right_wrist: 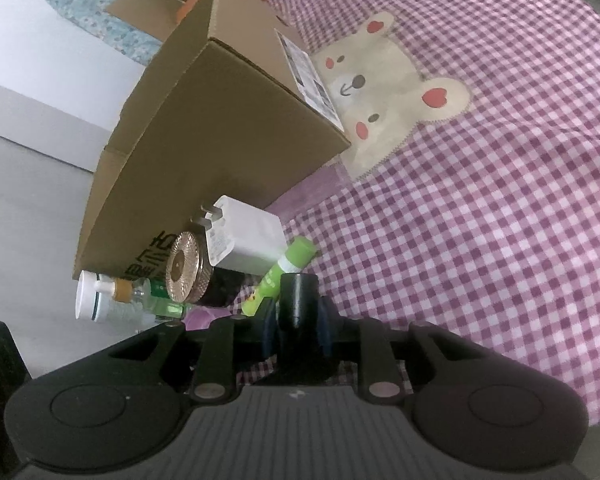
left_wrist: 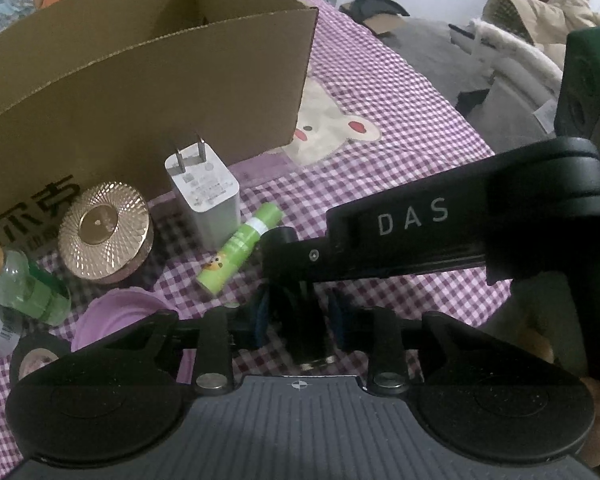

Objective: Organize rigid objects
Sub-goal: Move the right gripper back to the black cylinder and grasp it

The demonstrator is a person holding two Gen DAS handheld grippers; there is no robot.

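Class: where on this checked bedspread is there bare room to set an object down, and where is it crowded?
Free: the checked bedspread right of the cardboard box, around the bear patch. Crowded: along the box's front, where charger, gold lid and green tube cluster.

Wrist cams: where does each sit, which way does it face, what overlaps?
Left wrist: on the left gripper, looking down along its fingers at the box, charger and tube. Its own fingers are shut on a black cylinder, and the right gripper reaches in from the right.
Right wrist: on the right gripper, rolled sideways, facing the box's corner, its own fingers on the cylinder.
Shared: box, charger, tube, gold lid, cylinder, checked cloth.
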